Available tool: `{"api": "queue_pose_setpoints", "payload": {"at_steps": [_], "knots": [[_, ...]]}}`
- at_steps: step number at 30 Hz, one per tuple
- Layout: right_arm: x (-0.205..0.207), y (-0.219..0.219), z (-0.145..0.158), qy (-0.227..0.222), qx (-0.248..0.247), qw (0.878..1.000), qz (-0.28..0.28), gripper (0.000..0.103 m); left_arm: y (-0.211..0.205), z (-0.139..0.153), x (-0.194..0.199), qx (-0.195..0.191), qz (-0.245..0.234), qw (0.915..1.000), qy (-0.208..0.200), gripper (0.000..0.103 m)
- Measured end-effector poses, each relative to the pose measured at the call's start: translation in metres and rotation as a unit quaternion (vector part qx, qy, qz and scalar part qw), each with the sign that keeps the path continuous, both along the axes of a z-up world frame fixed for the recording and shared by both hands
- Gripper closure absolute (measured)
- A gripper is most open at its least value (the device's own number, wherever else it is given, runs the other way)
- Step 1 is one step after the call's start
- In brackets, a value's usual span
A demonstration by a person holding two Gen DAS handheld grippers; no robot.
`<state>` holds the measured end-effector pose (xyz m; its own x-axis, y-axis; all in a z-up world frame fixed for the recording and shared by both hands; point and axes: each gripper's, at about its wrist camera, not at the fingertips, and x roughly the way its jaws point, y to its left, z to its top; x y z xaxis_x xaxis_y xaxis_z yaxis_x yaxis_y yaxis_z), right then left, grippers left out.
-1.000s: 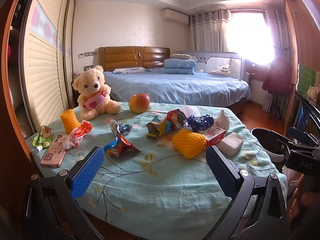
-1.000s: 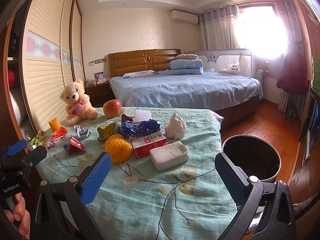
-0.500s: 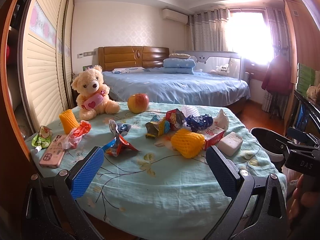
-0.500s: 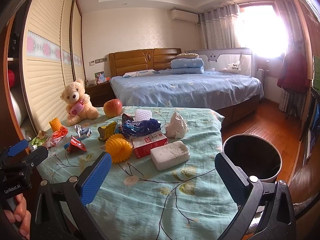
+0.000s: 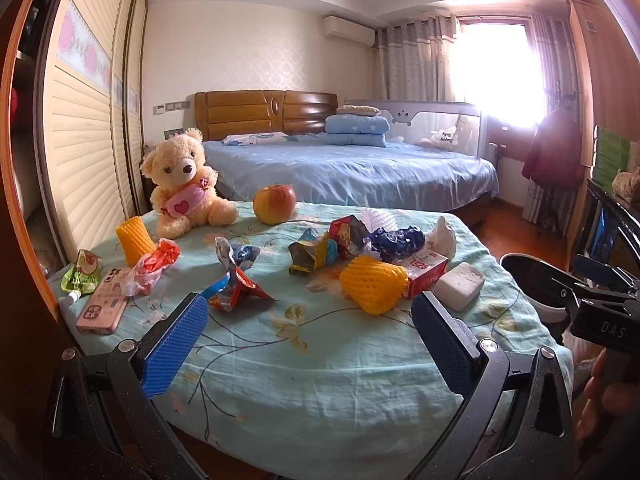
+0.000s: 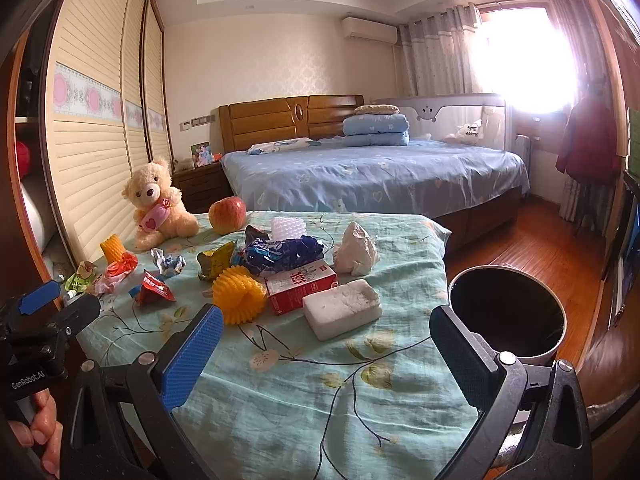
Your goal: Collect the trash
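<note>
While trash (image 6: 276, 276) litters the table (image 6: 320, 400) — both grippers, left gripper (image 5: 312, 344) and right gripper (image 6: 328, 356), empty, fingers apart.

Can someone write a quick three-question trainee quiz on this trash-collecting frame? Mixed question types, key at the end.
1. True or false: the left gripper and the right gripper are both open and hold nothing.
2. Multiple choice: where is the bin? A) on the table B) on the floor off the table's right edge C) on the bed
3. Short answer: in the right wrist view, which two pieces of trash does the red carton touch at its near end?

Key
1. True; both sets of jaws are spread wide above the tablecloth.
2. B
3. The yellow foam net on its left and the white foam block on its right.
</note>
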<state>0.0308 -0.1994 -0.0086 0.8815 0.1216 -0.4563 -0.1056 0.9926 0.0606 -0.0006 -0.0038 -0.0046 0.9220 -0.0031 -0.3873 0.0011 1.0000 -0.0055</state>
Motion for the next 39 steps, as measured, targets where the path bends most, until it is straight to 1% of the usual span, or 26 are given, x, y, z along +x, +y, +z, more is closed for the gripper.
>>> {"api": "queue_pose_setpoints", "payload": {"at_steps": [6,31,39], "knots": [[-0.0020,0.0060,-0.0006,0.001,0.000,1.000,0.001,0.000,0.0000,-0.0005,0.0007,-0.001,-0.002,1.0000,0.002,0.000],[-0.0031,0.0048,-0.0034,0.004,0.005,1.000,0.001,0.000,0.0001,-0.0025,0.0000,-0.001,-0.003,1.0000,0.005,0.000],[-0.0020,0.0029,-0.0062,0.010,0.008,1.000,0.003,0.000,-0.0008,-0.0073,0.0044,-0.006,-0.007,0.9998,0.015,0.000]]}}
